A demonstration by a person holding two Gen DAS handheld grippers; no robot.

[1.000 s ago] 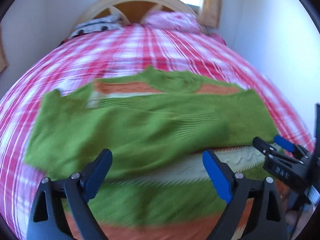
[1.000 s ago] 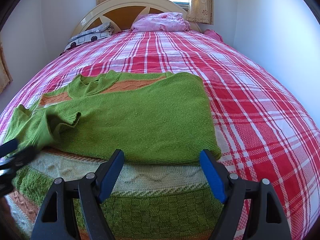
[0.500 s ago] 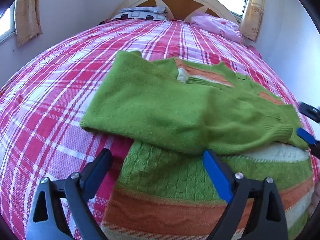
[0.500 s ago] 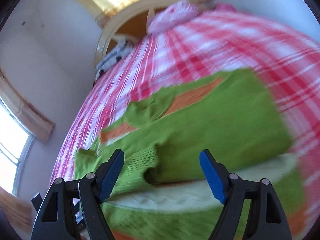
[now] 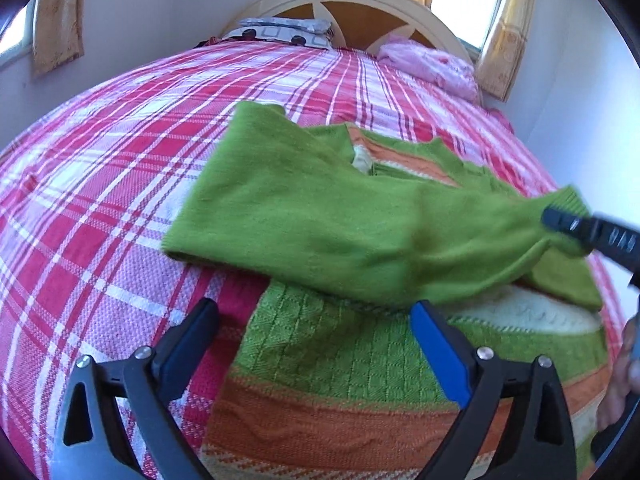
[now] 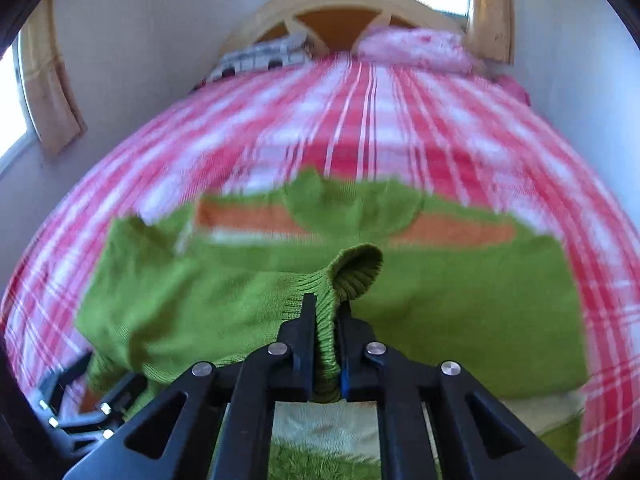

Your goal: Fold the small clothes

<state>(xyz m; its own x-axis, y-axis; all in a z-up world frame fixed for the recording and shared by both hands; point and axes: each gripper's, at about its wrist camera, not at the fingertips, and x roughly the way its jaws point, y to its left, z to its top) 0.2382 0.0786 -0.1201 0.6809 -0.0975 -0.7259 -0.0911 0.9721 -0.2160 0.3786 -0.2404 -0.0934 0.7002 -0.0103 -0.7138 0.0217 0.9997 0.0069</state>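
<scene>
A small green knit sweater [image 5: 344,364] with orange and cream stripes lies on the red plaid bed [image 5: 100,184], its left sleeve [image 5: 304,220] folded across the body. My right gripper [image 6: 326,312] is shut on the ribbed cuff [image 6: 352,272] of that sleeve and holds it above the sweater's chest [image 6: 480,304]; it also shows at the right edge of the left wrist view [image 5: 560,220]. My left gripper [image 5: 316,332] is open and empty, low over the sweater's hem at its left edge.
A wooden headboard [image 5: 360,12] with a patterned pillow [image 5: 280,32] and a pink pillow [image 5: 428,60] stands at the far end. White walls close in on both sides, with curtained windows [image 5: 500,20]. The plaid bedspread stretches left of the sweater.
My right gripper has shut on the sleeve cuff and lifted it over the sweater. My left gripper stays open and has moved little.
</scene>
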